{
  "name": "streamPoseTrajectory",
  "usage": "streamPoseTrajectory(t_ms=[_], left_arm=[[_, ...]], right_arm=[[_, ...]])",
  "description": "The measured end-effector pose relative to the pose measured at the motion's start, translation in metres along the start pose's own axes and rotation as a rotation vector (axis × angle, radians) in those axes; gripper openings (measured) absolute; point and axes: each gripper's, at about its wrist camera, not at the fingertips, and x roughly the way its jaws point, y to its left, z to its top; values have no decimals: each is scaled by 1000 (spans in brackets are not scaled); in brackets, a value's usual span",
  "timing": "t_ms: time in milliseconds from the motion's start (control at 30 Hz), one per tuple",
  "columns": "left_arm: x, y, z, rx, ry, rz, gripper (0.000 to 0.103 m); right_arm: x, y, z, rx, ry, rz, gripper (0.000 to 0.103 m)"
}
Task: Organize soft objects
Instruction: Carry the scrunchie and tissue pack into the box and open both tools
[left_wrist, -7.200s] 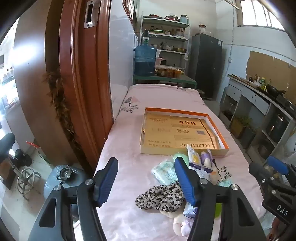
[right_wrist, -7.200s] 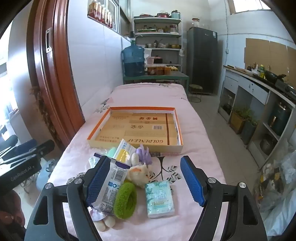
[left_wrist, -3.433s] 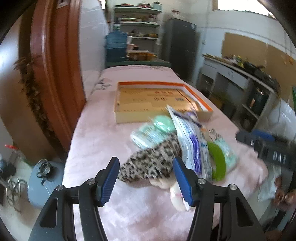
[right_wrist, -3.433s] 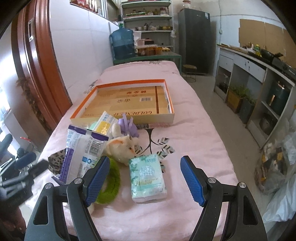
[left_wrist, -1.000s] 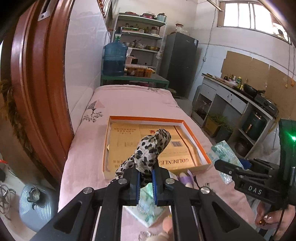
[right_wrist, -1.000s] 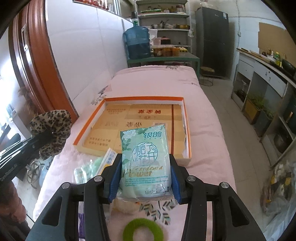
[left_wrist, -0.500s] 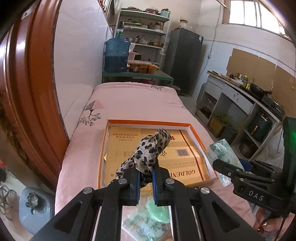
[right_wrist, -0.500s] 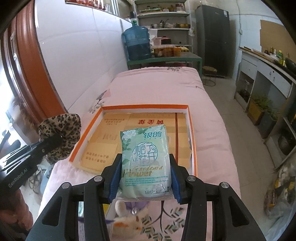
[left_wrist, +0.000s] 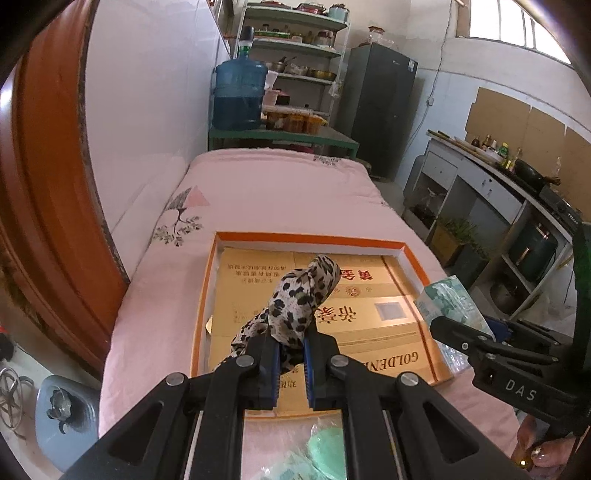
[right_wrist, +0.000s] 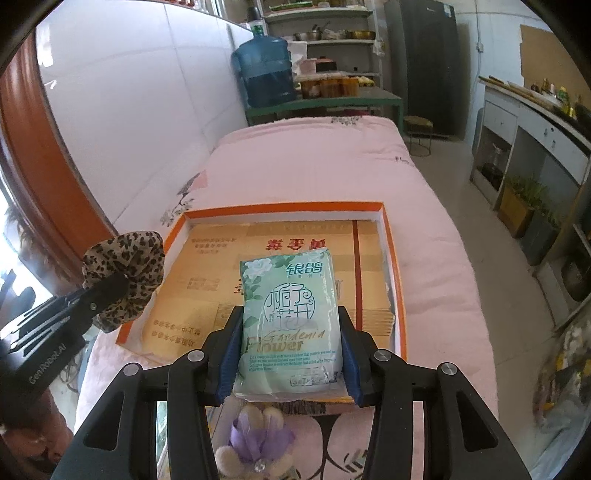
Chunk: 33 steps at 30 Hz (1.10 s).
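Note:
My left gripper (left_wrist: 290, 363) is shut on a leopard-print scrunchie (left_wrist: 295, 301), which hangs above the near left part of the orange-rimmed cardboard tray (left_wrist: 308, 239). In the right wrist view the same scrunchie (right_wrist: 123, 271) shows at the tray's left edge. My right gripper (right_wrist: 291, 352) is shut on a pale green tissue pack (right_wrist: 290, 319), held flat over the tray's (right_wrist: 391, 243) near right part. That pack (left_wrist: 448, 302) and the right gripper (left_wrist: 461, 338) also appear at the right in the left wrist view.
The tray lies on a pink quilted bed (right_wrist: 321, 158). A purple-bowed plush toy (right_wrist: 255, 448) and a mint green item (left_wrist: 325, 448) lie near the front. A wooden door frame (left_wrist: 48, 206) stands left, shelves and a water jug (left_wrist: 240, 96) behind, cabinets (right_wrist: 535, 155) right.
Both grippers have moved forward over the bed with their loads. The tray now lies closer under them, and the pile of loose items has slipped mostly below the frame.

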Motion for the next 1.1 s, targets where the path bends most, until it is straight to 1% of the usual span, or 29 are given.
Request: streamPoseTrajectory(t_ms=[367,600,1100], left_arm=[[36,12,-6,-28,55,25,10],[49,14,-8,-33,76,33,10],[69,11,-12,-28,111,22,10]], right_arm=[[41,-8,-1,19,67,-8,48],[53,-10,-2,22,89,-9,48],[76,-17,-6,29,133,-23,49]])
